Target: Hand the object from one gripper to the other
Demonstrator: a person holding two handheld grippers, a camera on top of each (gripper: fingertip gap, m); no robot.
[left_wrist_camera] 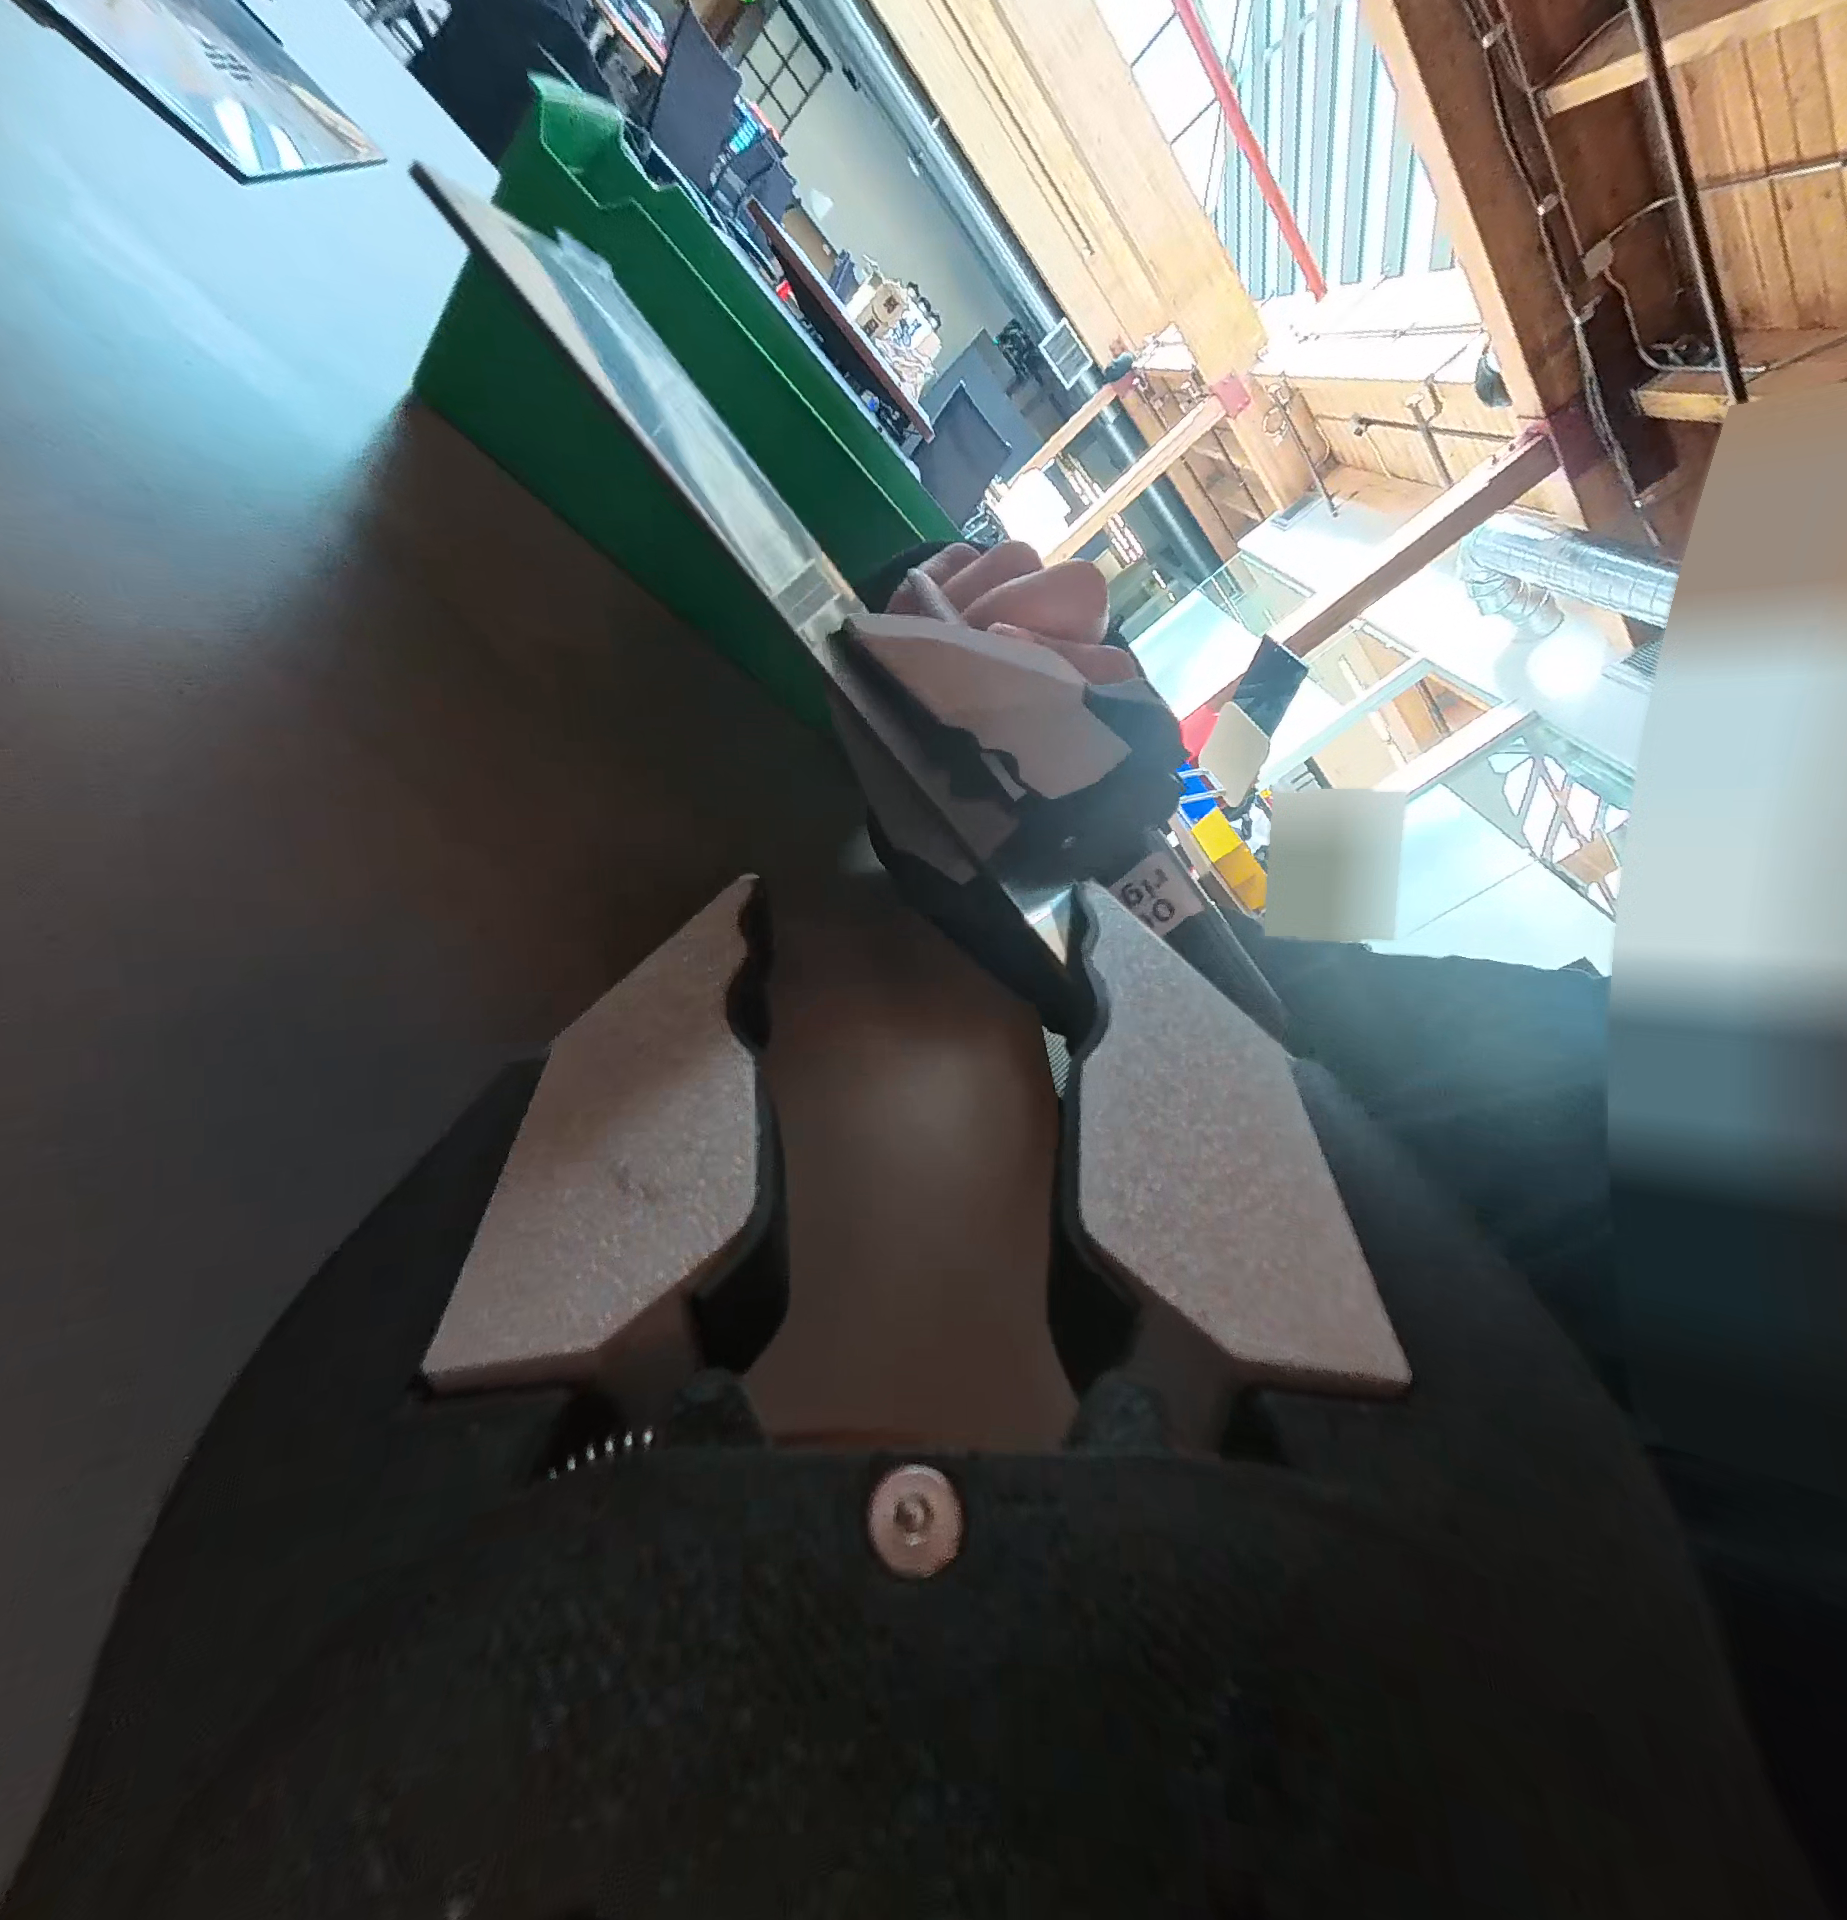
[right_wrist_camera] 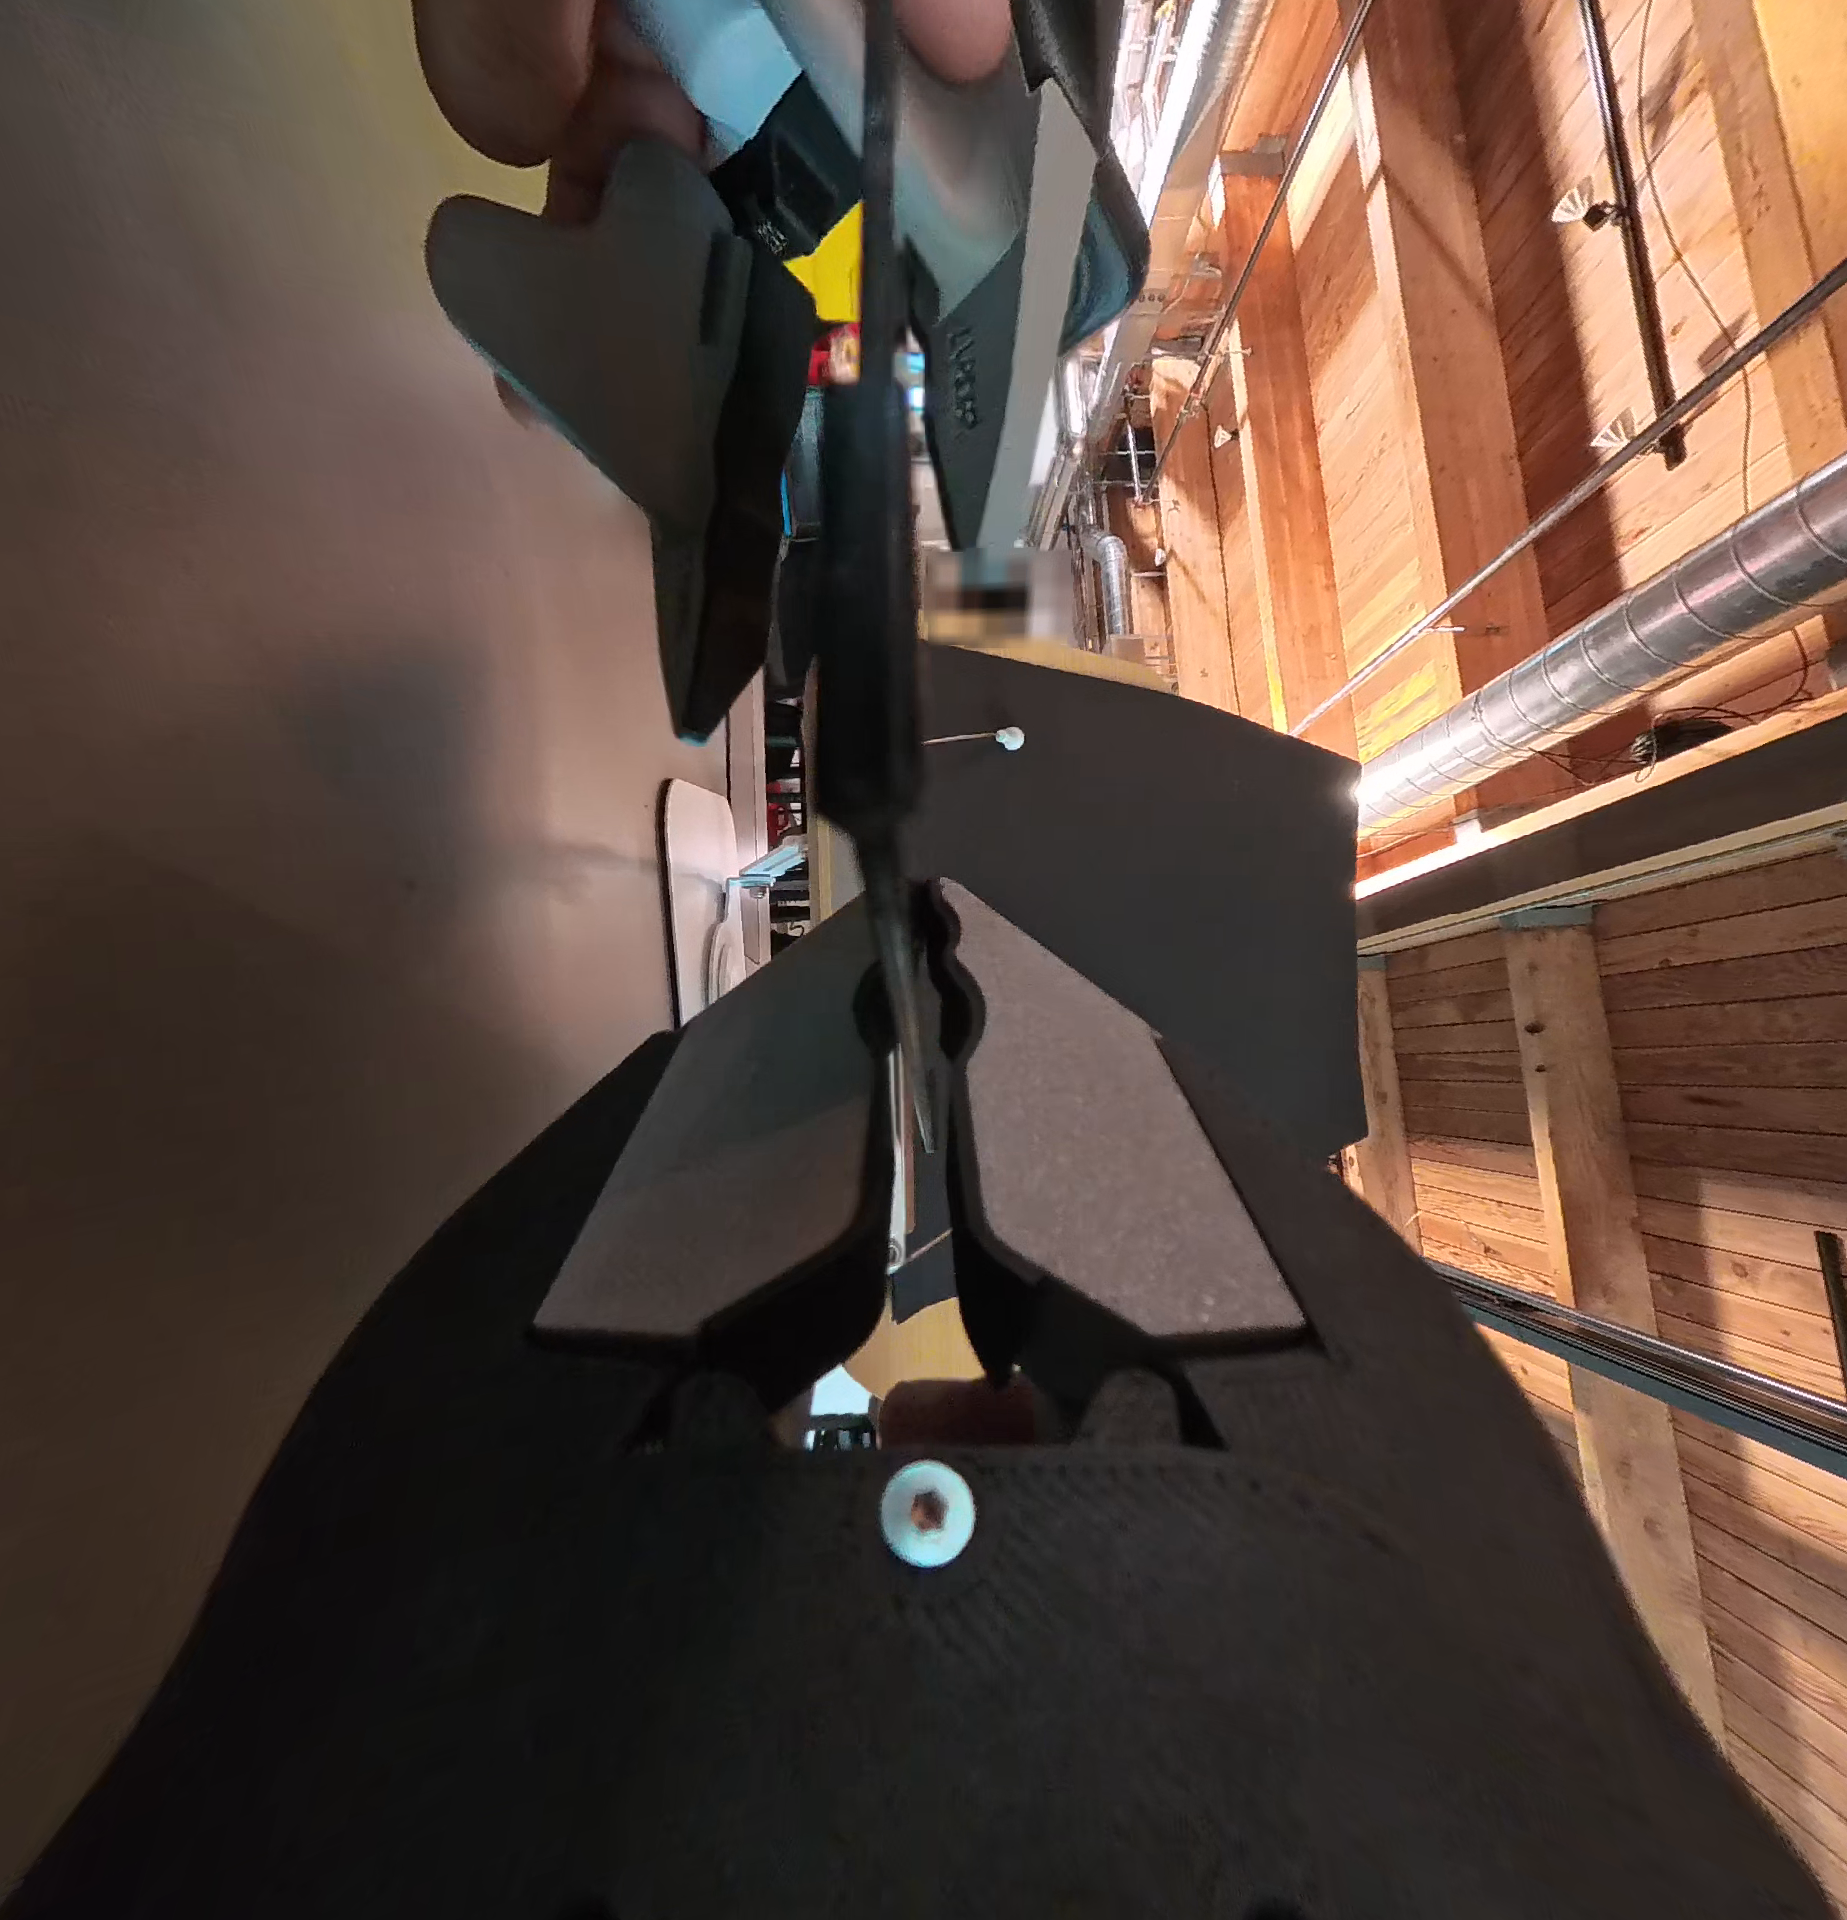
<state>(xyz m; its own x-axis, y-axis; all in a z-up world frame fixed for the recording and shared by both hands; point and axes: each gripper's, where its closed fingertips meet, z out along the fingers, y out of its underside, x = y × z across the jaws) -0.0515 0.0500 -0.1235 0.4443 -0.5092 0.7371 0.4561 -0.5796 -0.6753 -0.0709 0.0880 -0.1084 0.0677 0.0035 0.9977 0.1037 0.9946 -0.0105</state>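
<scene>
**Black strip clamped in right gripper, left gripper's jaws spread around it**

The right gripper (right_wrist_camera: 914, 935) has its grey-padded jaws closed narrowly on a thin flat black object (right_wrist_camera: 867, 623). The right wrist view shows this object edge-on, and its tapered end lies down between the fingers. From there it runs forward and passes between the two fingers of the left gripper (left_wrist_camera: 908, 914), whose jaws stand wide with neither pad clearly pressing on it.

In the left wrist view, the object's near end sits just inside the tip of the right-hand finger. Whether it touches that finger cannot be told.

A hand (left_wrist_camera: 1012, 603) grips the right gripper farther off. A white sticker with black characters (left_wrist_camera: 1147, 894) sits on that gripper's body. One finger of the left gripper carries raised lettering (right_wrist_camera: 966, 384), which is too soft to read.

A green plastic bin (left_wrist_camera: 607, 343) stands behind on the brown tabletop (left_wrist_camera: 327, 779).
</scene>
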